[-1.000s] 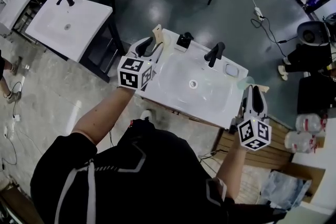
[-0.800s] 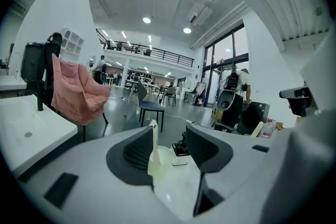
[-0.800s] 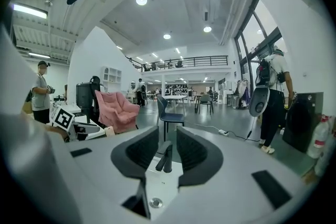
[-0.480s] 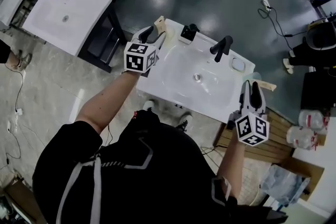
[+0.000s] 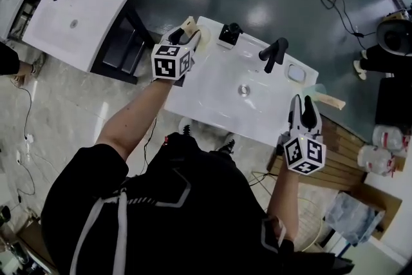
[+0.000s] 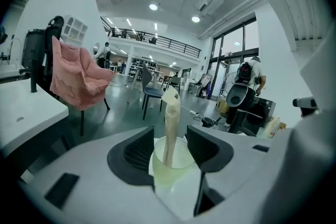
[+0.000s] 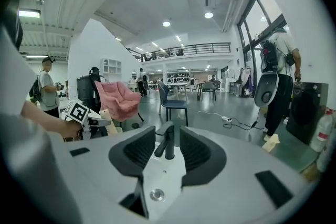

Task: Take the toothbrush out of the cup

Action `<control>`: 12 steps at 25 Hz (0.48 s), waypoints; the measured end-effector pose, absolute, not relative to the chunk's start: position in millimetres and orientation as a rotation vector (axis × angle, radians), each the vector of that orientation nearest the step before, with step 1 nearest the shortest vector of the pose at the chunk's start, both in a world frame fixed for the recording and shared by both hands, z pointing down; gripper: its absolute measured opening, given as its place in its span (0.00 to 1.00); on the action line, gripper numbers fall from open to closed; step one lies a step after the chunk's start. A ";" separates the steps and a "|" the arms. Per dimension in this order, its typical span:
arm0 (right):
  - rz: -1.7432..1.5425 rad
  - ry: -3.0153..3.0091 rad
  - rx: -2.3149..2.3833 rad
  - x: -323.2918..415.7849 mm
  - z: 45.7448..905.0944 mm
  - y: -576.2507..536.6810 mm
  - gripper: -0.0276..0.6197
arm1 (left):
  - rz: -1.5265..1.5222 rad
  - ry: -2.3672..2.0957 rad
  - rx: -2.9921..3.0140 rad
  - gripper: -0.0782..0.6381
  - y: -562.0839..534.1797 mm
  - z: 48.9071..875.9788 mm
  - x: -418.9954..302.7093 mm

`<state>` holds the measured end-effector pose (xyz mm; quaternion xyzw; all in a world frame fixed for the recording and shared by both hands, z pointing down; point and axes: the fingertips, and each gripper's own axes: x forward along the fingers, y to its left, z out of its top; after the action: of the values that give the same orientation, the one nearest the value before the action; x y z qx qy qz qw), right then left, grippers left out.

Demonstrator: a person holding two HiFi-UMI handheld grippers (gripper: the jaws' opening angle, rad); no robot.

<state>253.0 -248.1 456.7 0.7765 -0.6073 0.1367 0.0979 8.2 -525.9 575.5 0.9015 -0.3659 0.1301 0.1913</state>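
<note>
Both jaws of my left hand-held gripper (image 6: 170, 145) have just been opening and now straddle the cup (image 6: 169, 168) without pressing on it. Closing off-centre could tip it, toothbrush (image 6: 170, 115) and all, off the surface's (image 5: 196, 94) far left corner.

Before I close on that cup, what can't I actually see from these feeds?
- Base of the cup: in the left gripper view it is hidden behind the left gripper's own body; in the head view it is covered by the marker cube.
- The toothbrush: pale and blurred, bristles unreadable; lower end sunk inside the cup.
- Contact: the jaws have just been opening and flank the cup; any gap at the pads is too fine to read.
</note>
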 end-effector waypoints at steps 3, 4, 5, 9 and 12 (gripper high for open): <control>0.432 -1.784 2.296 256.5 468.4 -251.3 0.31 | 0.380 -1.003 2.531 0.38 -530.9 584.3 13.8; 0.438 -1.779 2.298 257.6 471.0 -251.9 0.31 | 0.381 -1.006 2.535 0.38 -533.3 585.9 14.7; 0.442 -1.774 2.300 258.9 473.3 -252.6 0.32 | 0.379 -1.011 2.540 0.38 -536.0 586.8 15.6; 0.457 -1.755 2.303 264.7 480.4 -253.4 0.31 | 0.361 -1.050 2.556 0.38 -542.7 587.1 18.2; 0.455 -1.747 2.311 267.7 479.9 -253.3 0.31 | 0.365 -1.036 2.571 0.36 -540.7 587.8 22.0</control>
<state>267.7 -253.3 479.9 0.7839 -0.5924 0.1542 0.1044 22.0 -540.7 587.8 0.9059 -0.3650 0.1285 0.1721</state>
